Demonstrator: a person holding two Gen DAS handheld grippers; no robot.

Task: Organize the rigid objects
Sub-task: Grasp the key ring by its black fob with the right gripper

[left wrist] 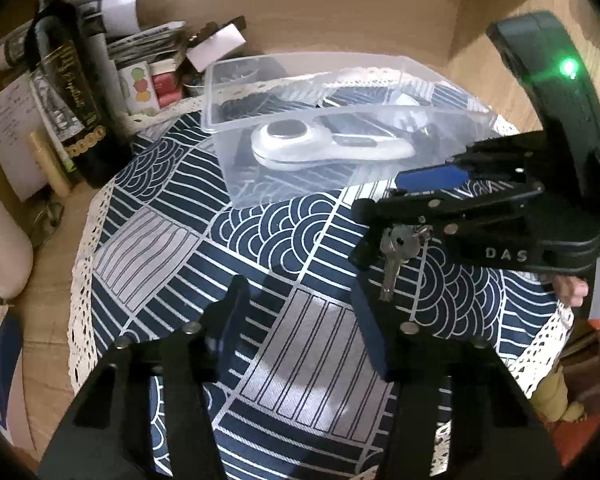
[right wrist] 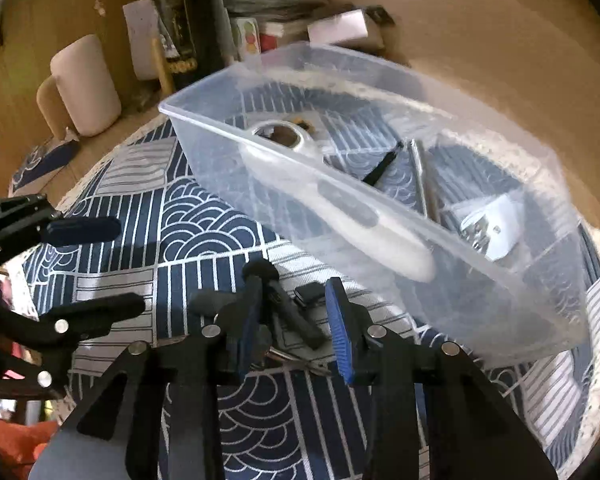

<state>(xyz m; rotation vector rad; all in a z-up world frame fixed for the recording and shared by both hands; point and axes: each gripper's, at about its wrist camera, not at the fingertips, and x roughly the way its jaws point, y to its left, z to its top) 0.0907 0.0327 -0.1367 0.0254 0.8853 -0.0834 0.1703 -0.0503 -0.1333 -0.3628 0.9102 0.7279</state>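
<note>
The right claw [left wrist: 374, 236] is clamped on the keys [left wrist: 394, 256], which hang blade-down above the tabletop [left wrist: 172, 240]. The bin [left wrist: 300, 128] lies just ahead of it. The left claw [left wrist: 300, 320] hovers apart and empty, farther from the bin.

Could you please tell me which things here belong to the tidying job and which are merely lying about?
Job in hand: key bunch, held by the right gripper; clear plastic bin; white gadget already inside it; left gripper, open and empty.

Lying about: dark bottle; white mug; paper stack; patterned cloth.
</note>
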